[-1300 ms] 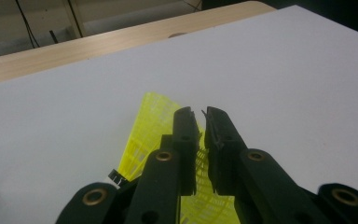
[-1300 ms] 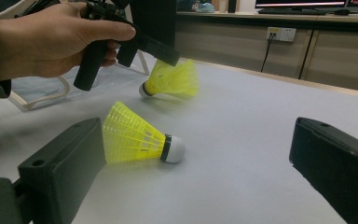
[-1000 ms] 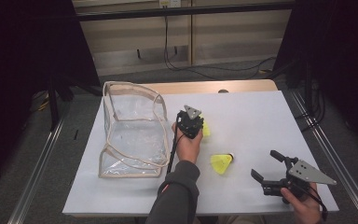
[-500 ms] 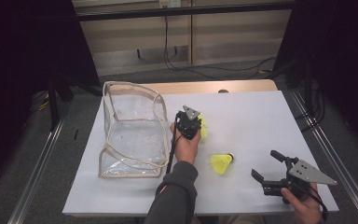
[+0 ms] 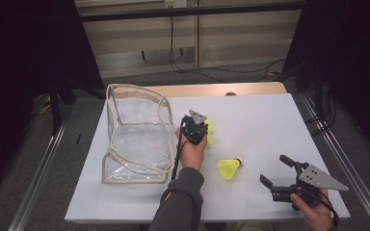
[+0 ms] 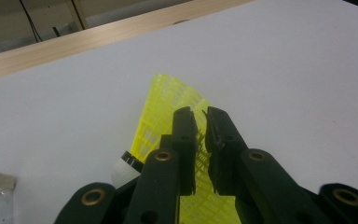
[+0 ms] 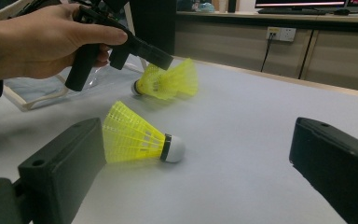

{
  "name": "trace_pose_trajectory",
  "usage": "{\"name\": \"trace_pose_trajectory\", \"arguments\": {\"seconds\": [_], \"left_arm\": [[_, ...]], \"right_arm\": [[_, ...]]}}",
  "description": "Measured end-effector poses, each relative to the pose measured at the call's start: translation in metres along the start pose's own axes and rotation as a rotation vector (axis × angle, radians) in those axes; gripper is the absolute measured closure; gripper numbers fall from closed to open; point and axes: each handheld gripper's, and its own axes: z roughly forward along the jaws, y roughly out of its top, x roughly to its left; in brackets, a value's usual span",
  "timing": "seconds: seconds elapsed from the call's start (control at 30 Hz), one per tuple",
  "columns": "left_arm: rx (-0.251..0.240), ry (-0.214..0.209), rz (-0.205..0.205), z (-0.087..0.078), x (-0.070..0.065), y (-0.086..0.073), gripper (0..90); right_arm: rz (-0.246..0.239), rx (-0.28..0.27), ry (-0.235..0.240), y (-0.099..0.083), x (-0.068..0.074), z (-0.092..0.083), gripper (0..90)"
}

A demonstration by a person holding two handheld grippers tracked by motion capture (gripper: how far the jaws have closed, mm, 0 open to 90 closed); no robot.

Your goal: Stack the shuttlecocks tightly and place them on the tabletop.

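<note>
Two yellow shuttlecocks lie on the white table (image 5: 270,125), and each is partly hidden. The far shuttlecock (image 5: 208,132) is mostly covered in the high view by the left gripper (image 5: 198,129) and the hand (image 5: 191,151) that holds it, so only a sliver of yellow skirt shows beside the black body. In the left gripper view its mesh skirt (image 6: 168,107) runs under the jaws and out of the bottom edge, with the white cork tip (image 6: 122,170) half behind the left jaw. The near shuttlecock (image 5: 229,168) lies on its side in the open; in the right gripper view its skirt (image 7: 130,135) is cut off at the wide end by one jaw.

No brand, label or writing can be read on the shuttlecocks, the grippers or the clear bag (image 5: 135,132) with beige trim that stands at the table's left.

The left gripper's jaws are pressed nearly together, clamped on the skirt of the far shuttlecock, which rests on the table just right of the bag. The right gripper (image 5: 278,172), held by a hand at the near right corner, has its jaws wide apart with nothing between the pads; the near shuttlecock lies a little beyond them, cork tip (image 7: 173,148) pointing right in that gripper's view, between the two grippers.
</note>
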Motion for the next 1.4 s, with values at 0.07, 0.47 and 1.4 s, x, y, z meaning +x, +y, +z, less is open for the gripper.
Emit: {"name": "trace_pose_trajectory", "arguments": {"seconds": [0.07, 0.47, 1.4], "left_arm": [[0.001, 0.0, -0.001, 0.0004, -0.0004, -0.0009, 81.6], [0.016, -0.013, -0.015, 0.0006, -0.0007, -0.0029, 76.2], [0.019, -0.01, -0.038, -0.0011, 0.001, -0.0024, 71.6]], "right_arm": [[0.002, 0.004, 0.001, 0.0, 0.0005, 0.0, 2.5], [-0.003, 0.003, 0.005, 0.0, 0.0013, 0.0009, 2.4], [-0.004, 0.005, 0.008, 0.0001, 0.0019, 0.0009, 2.4]]}}
